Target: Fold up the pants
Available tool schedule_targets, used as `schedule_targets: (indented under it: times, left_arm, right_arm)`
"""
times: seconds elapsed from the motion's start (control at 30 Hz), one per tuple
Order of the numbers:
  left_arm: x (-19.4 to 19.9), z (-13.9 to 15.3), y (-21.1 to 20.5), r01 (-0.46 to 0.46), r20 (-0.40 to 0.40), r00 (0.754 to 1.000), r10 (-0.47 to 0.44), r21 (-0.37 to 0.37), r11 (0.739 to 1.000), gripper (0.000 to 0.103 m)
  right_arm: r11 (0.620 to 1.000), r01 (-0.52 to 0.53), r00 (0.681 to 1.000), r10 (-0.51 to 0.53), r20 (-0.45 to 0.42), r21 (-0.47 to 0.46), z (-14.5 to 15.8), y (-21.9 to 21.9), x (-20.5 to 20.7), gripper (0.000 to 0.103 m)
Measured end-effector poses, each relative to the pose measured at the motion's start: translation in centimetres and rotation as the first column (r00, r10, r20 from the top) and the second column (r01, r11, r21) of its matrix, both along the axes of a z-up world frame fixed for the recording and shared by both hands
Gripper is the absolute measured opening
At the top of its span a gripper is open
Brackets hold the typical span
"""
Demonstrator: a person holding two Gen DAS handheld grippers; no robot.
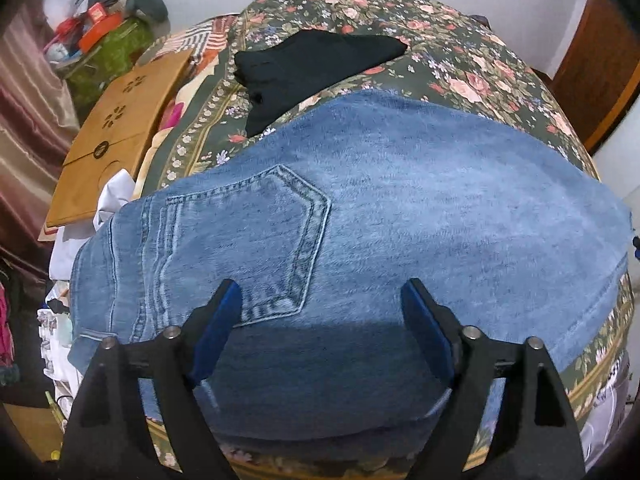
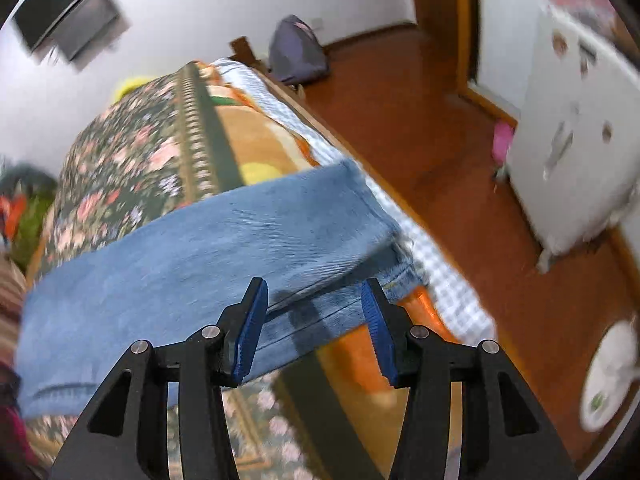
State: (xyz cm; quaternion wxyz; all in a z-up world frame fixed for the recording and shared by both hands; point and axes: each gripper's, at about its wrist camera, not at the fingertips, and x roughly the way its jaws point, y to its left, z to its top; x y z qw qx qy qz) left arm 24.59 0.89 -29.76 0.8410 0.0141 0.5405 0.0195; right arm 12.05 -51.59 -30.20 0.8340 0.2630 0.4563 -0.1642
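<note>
Lying crosswise, jeans [image 1: 400, 200], waistband leftward; left tool [image 1: 320, 304], right tool [image 2: 314, 300] agape.

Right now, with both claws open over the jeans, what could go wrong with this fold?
1. The jeans' leg end lies at the bed's edge; a tug might slide it off.
2. The right claw may pinch only one layer.
3. The left claw might snag the back pocket.

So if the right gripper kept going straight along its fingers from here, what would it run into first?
Most likely the jeans: the open right gripper points at their lower edge near the leg hems, nothing between. Depth is unclear in this blurred view.
</note>
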Motion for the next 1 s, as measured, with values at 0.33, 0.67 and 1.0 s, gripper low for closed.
schedule_targets:
  times: [0.33, 0.67, 1.0]
  left_arm:
    - [0.3, -0.2, -0.3, -0.022, -0.010, 1.000, 0.022, 0.005, 1.000, 0.090]
    - [0.2, 1.6, -1.4, 0.027, 0.010, 1.000, -0.027, 0.010, 1.000, 0.090]
    - [-0.9, 4.6, -4.6, 0.174, 0.089, 0.981, -0.174, 0.001, 0.985, 0.090]
  right_arm:
    - [0.996, 0.063, 0.996, -0.066, 0.066, 0.057, -1.4, -0.6, 0.5, 0.015]
    - [1.000, 0.030, 0.995, -0.030, 0.092, 0.000, 0.0, -0.7, -1.3, 0.004]
    - [0.980, -0.135, 0.991, 0.137, 0.005, -0.143, 3.5, 3.5, -0.6, 0.025]
